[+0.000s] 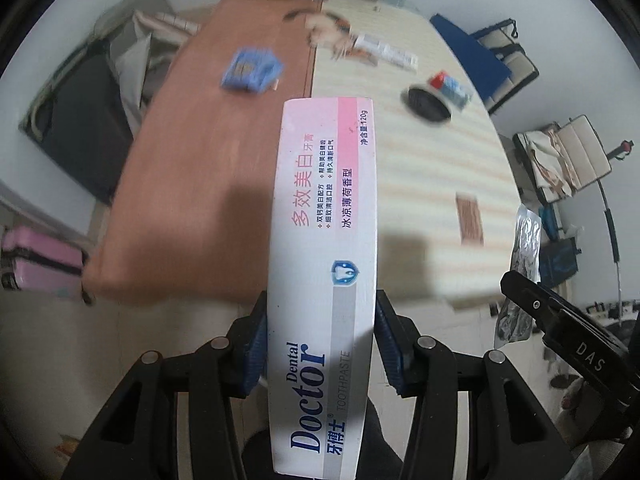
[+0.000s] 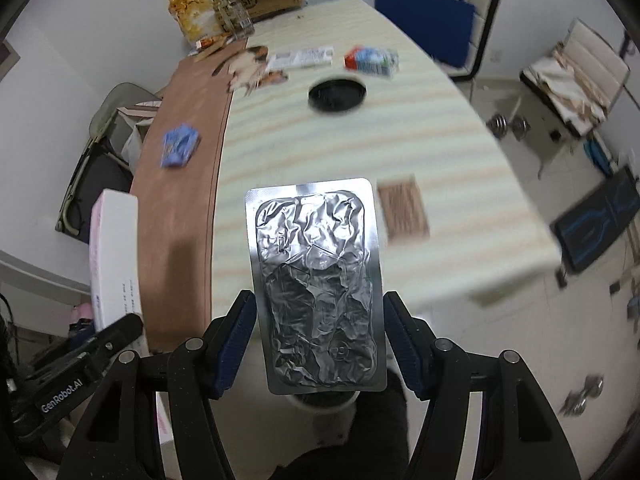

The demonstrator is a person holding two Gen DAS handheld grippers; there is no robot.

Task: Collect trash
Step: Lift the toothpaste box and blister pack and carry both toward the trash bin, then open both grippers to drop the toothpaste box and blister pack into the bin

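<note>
My left gripper (image 1: 320,340) is shut on a white and pink toothpaste box (image 1: 324,248), held up off the near end of the table. My right gripper (image 2: 320,340) is shut on a crumpled silver foil blister pack (image 2: 316,280), also held above the table's near end. The box also shows at the left in the right wrist view (image 2: 114,256), and the foil pack at the right in the left wrist view (image 1: 520,276). On the table lie a blue packet (image 2: 180,146), a brown wrapper (image 2: 404,210), a red and blue packet (image 2: 372,60) and a white strip pack (image 2: 300,58).
The long table (image 2: 304,152) has a cream striped half and a brown half (image 2: 180,208). A black round lid (image 2: 338,94) lies mid-table. Boxes and bags (image 2: 240,0) crowd the far end. Chairs (image 2: 576,76) stand at the right, and a grey chair (image 2: 104,152) at the left.
</note>
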